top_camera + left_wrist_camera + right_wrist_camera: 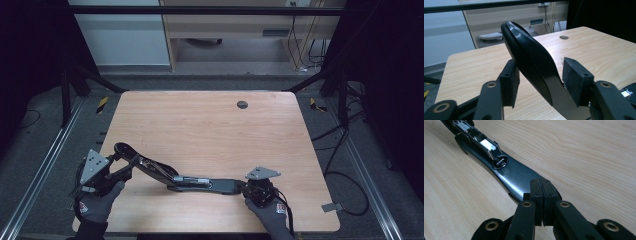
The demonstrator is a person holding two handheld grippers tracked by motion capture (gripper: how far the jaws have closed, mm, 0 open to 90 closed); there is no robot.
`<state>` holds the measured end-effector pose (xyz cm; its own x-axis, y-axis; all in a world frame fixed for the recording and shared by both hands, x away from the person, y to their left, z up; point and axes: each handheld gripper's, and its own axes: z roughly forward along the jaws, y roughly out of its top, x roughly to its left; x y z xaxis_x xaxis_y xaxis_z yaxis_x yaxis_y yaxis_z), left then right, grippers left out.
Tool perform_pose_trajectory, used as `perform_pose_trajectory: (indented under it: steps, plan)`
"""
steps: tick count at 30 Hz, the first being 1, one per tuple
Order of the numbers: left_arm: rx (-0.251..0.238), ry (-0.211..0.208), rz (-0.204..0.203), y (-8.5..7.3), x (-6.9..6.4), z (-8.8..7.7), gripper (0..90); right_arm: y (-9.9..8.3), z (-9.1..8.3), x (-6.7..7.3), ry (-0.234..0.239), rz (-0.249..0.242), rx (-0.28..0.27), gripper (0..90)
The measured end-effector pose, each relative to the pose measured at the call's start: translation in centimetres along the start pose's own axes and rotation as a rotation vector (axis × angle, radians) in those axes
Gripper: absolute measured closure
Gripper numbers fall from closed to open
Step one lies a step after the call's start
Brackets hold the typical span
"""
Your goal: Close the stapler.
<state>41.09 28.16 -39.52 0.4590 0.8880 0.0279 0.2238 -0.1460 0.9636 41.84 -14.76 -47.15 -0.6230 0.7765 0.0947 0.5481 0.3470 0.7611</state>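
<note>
Stapler: a black stapler (pixel 165 175) lies opened out flat near the front edge of the wooden table (pixel 210 125), between the two hands
Base: the flat base end (pixel 516 177) rests on the wood and points toward the right gripper; the metal staple channel (pixel 481 143) lies along it, facing up
Top arm: the curved black cover (pixel 529 57) rises tilted off the table at the left end
Left gripper: left gripper (pixel 541 75) has its jaws on either side of the raised cover, one pad (pixel 574 77) against it, the other pad just beside it with a narrow gap
Right gripper: right gripper (pixel 541 195) has its pads pressed together, tips on top of the end of the base
Hands: both gloved, at the front edge
</note>
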Motion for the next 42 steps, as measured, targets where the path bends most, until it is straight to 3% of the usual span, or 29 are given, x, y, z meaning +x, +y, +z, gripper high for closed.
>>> perform_pose_trajectory:
  steps: [9, 18, 34, 42]
  plan:
    - [-0.004, -0.005, -0.021, 0.0, 0.1, -0.1, 51.2, -0.2, 1.3, 0.1, -0.002, 0.013, 0.028, 90.0]
    - [0.001, -0.005, -0.035, 0.0, 0.1, -0.3, 52.2, -0.5, 2.1, 0.3, -0.011, -0.007, 0.048, 90.0]
    - [-0.008, -0.015, -0.062, 0.2, -0.2, -0.5, 53.7, -0.7, 2.1, 0.2, -0.008, 0.02, 0.034, 90.0]
    - [-0.014, -0.028, -0.053, 0.6, -0.7, -0.5, 54.7, -0.6, 2.2, 0.1, -0.008, 0.017, 0.039, 90.0]
